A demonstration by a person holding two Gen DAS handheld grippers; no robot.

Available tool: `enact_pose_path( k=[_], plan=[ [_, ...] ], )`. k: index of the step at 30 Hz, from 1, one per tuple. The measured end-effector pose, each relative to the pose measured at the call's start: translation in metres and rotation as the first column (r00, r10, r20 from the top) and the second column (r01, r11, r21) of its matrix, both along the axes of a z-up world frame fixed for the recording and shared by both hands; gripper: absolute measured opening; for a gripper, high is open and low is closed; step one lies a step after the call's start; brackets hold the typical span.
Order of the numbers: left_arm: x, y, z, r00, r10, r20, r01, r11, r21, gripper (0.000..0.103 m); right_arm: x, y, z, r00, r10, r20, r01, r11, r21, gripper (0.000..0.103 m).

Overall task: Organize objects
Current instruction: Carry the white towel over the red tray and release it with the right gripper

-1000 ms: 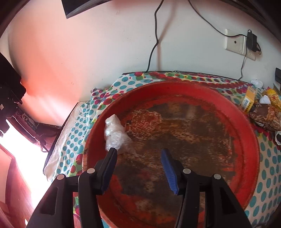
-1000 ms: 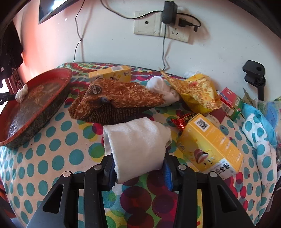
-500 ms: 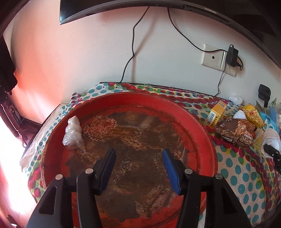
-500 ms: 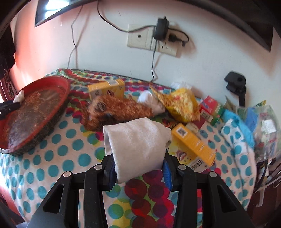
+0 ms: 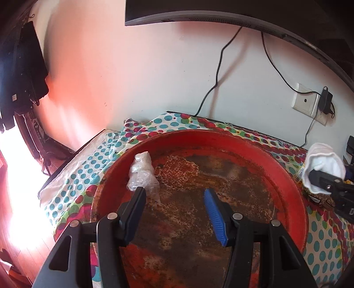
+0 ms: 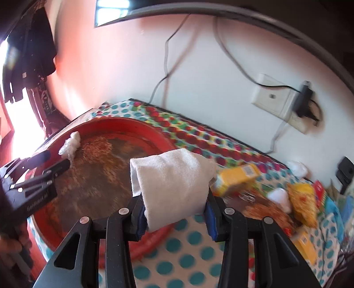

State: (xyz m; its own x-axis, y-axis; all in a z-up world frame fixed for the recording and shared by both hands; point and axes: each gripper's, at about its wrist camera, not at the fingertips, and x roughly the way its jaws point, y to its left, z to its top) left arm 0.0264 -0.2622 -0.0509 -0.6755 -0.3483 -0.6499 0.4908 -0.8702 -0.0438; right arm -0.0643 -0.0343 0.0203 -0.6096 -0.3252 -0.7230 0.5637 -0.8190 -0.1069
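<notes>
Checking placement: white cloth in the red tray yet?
Out. White cloth is clamped in the right claw, over the red tray rim.

A pale wall (image 5: 154, 73) stands behind the table (image 5: 73, 155), pink in the light on its left part. At 9 o'clock very strong daylight comes in and washes out that edge. Dark clothes (image 5: 20, 73) hang at 10 o'clock. At 12 o'clock a screen's lower edge (image 5: 199, 17) shows, with black cables (image 5: 218, 73) running down. A wall socket (image 5: 306, 103) with a plugged charger sits at 3 o'clock. Reddish wood floor (image 5: 20, 250) shows at 8 o'clock.
</notes>
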Motion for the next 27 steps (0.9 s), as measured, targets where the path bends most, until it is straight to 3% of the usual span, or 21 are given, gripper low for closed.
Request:
enact_pose_path(
  k=[5, 12, 27],
  plan=[
    [0.004, -0.022, -0.007, 0.998, 0.059, -0.003, -0.059, 0.997, 0.043, 0.056, -0.019, -0.066, -0.023, 0.998, 0.052, 0.024, -0.053, 0.996, 0.065, 0.039],
    [0.005, -0.031, -0.013, 0.997, 0.083, -0.002, -0.083, 0.994, 0.073, 0.056, -0.045, -0.120, -0.047, 0.993, 0.090, 0.080, -0.097, 0.992, 0.085, 0.040],
    [-0.003, -0.031, -0.021, 0.997, 0.075, 0.030, -0.078, 0.994, 0.081, 0.056, -0.068, -0.154, -0.067, 0.983, 0.105, 0.153, -0.117, 0.991, 0.071, 0.040]
  ],
)
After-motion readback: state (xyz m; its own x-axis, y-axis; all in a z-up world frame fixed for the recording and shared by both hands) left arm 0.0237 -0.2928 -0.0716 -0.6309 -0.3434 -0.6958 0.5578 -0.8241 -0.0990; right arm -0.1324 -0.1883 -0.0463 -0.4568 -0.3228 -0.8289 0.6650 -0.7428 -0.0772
